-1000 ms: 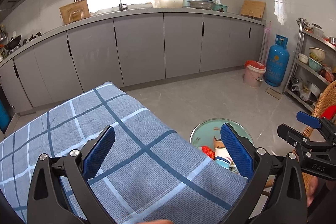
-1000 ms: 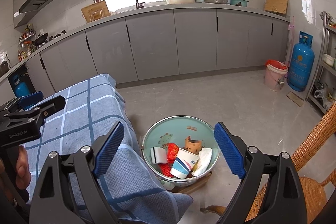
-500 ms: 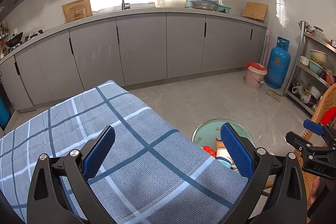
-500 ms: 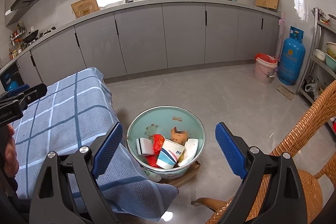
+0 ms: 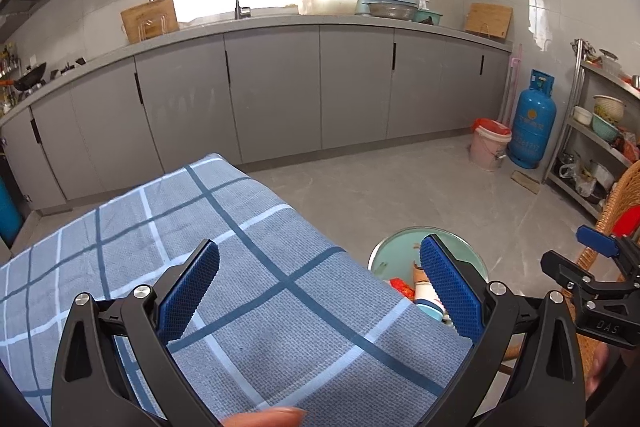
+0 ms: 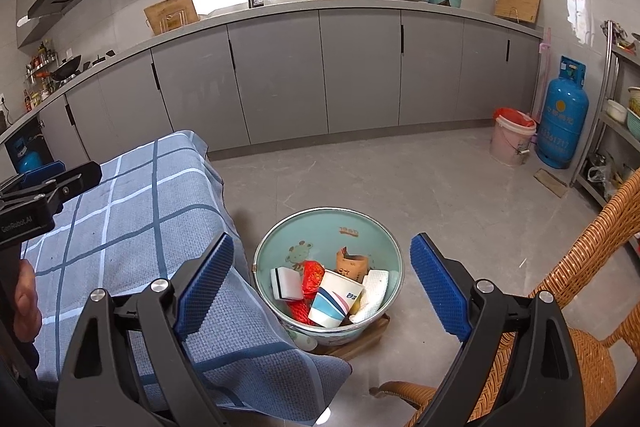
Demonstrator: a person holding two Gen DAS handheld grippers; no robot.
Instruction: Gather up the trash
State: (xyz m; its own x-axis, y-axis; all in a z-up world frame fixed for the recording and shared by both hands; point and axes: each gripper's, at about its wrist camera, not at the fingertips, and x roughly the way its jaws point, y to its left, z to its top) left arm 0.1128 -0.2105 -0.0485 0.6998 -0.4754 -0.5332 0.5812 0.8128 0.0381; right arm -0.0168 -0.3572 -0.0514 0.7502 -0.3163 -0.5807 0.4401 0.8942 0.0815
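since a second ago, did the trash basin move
no, the basin sits on the same wooden board, just as close to the tablecloth corner.

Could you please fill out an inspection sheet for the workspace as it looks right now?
Surface: table under a blue checked cloth, nothing lying on the part in view.
Job's things: green basin on the floor beside the table, holding a striped paper cup, red wrapper, brown crumpled cup, white tissue and a small white carton.
Clutter: nothing seen on the table.
Grippers: left gripper open and empty above the cloth; right gripper open and empty above the basin.
Cables: nothing seen.
Surroundings: wicker chair beside the basin; pink bucket and blue gas cylinder near the grey cabinets.
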